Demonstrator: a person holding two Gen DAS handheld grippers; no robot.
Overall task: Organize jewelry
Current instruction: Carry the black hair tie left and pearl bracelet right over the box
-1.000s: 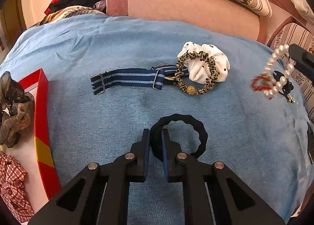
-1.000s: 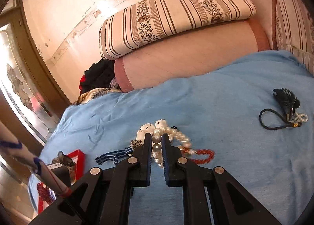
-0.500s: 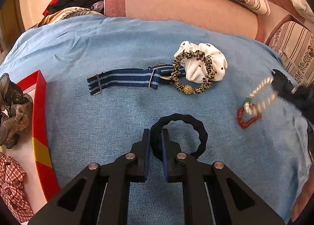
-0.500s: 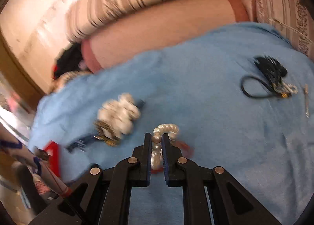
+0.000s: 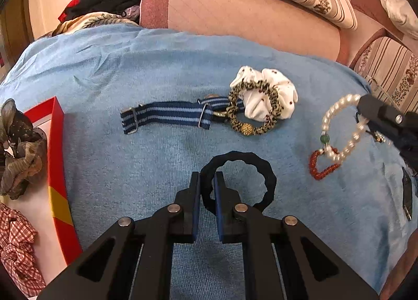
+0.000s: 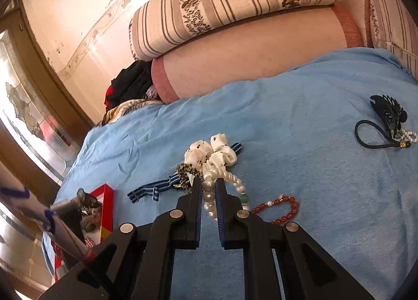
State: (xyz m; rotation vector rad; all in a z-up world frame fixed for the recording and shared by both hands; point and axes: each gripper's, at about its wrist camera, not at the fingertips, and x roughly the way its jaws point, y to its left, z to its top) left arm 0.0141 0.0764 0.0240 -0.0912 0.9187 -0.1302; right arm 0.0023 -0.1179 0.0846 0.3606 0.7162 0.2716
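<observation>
**Ana:** Since a second ago the right claw (image 5: 364, 114) has carried the pearl bracelet (image 5: 339, 127) back in over the blue cover; half a second ago it trailed lower and blurred, now it hangs as a clear loop. What about the left side?

**Ben:** Hardly shifted. Left claw (image 5: 207, 182) is clamped on the near-left rim of the black hair tie (image 5: 266, 169), the rest of the ring lying flat on the blue cover (image 5: 130, 169) just ahead and to the right of the fingertips.

**Ana:** And the right claw's grip?

**Ben:** Closed on the pearl strand; from its own camera the beads (image 6: 208, 195) sit pinched between the two fingers. A red bead loop (image 5: 321, 166) dangles from the bracelet's lower end and touches the cover.

**Ana:** Farther out from the left claw?

**Ben:** Straight ahead, a blue striped strap (image 5: 167, 115), its right end meeting a leopard-print hair tie (image 5: 250, 114) that overlaps a white scrunchie (image 5: 271, 93). Far to the left, a red-edged box (image 5: 56, 158) with a dark scrunchie (image 5: 18, 148) and a checked one (image 5: 15, 245) in it.

**Ana:** Beyond the right claw?

**Ben:** Well off to its right, a black cord loop with a dark clip (image 6: 384, 127).
</observation>
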